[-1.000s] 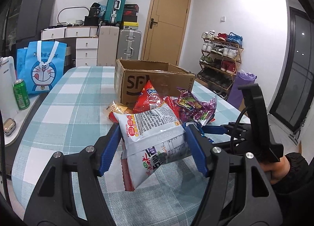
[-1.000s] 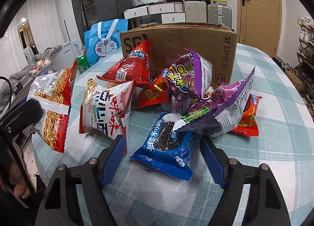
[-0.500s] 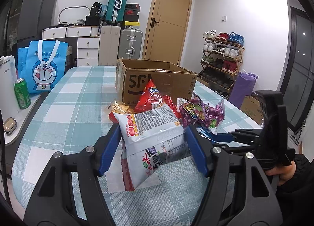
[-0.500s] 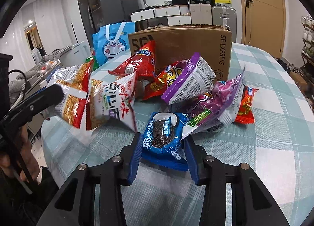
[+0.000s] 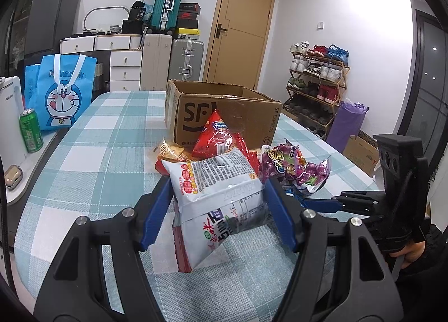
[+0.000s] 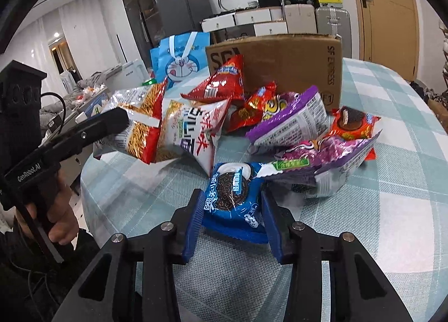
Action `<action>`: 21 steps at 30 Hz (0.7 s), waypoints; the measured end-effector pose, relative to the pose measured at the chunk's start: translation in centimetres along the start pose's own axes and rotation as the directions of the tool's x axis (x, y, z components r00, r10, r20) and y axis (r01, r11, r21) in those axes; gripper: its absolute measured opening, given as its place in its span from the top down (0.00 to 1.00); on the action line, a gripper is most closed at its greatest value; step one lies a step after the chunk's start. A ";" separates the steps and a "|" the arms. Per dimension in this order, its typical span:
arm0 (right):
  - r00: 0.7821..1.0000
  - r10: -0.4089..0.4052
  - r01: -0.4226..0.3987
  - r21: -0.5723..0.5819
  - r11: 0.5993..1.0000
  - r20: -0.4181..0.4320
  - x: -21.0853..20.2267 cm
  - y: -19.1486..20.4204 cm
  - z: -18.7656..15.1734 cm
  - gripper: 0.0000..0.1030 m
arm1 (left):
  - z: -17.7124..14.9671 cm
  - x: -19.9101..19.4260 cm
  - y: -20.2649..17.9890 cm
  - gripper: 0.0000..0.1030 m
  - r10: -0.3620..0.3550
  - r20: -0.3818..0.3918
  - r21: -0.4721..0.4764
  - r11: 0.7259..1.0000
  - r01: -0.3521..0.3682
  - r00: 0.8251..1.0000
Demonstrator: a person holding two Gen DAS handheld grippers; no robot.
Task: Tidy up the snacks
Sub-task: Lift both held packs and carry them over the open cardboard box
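My left gripper (image 5: 217, 210) is shut on a white-and-red noodle snack bag (image 5: 218, 196) and holds it above the checked tablecloth; the bag also shows in the right wrist view (image 6: 145, 120). My right gripper (image 6: 232, 218) is shut on a blue Oreo cookie pack (image 6: 233, 199) at the near edge of the snack pile. The pile holds a white-and-red bag (image 6: 193, 131), a red triangular bag (image 6: 224, 81), purple bags (image 6: 291, 120) and an orange pack (image 6: 352, 123). An open cardboard box (image 5: 224, 112) stands behind the pile.
A blue Doraemon bag (image 5: 60, 92) and a green can (image 5: 30, 134) stand at the left beside the table. Suitcases, drawers and a door are at the back, a shoe rack (image 5: 316, 84) at the right. The table edge (image 5: 361, 173) curves at the right.
My right gripper closed on the blue Oreo pack and lifted it slightly. My left gripper kept hold of the noodle bag and rose a little.
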State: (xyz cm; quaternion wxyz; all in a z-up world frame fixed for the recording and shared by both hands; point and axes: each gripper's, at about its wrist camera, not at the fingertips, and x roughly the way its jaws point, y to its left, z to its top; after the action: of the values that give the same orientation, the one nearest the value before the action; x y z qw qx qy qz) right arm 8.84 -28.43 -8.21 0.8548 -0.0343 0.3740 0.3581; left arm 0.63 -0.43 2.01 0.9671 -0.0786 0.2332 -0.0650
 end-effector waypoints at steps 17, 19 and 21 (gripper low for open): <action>0.996 0.016 -0.009 -0.083 0.997 0.083 -0.8 2.2 0.0 0.57 | -0.1 0.3 0.2 0.37 -0.001 0.006 -0.011 1.000 0.001 1.000; 0.992 0.042 -0.032 -0.080 0.996 0.119 -1.6 2.2 0.2 0.57 | 0.1 0.2 0.2 0.37 0.000 0.011 -0.013 1.000 0.000 1.000; 0.986 0.049 -0.037 -0.078 0.996 0.159 -2.4 2.2 0.5 0.57 | 0.2 0.1 0.2 0.37 0.001 0.014 -0.012 1.000 -0.001 1.000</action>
State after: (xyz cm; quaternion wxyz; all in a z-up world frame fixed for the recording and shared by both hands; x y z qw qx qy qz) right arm 6.62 -28.05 -5.80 0.8723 -0.0295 0.2910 0.3918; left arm 0.84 -0.20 2.09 0.9682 -0.0849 0.2267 -0.0627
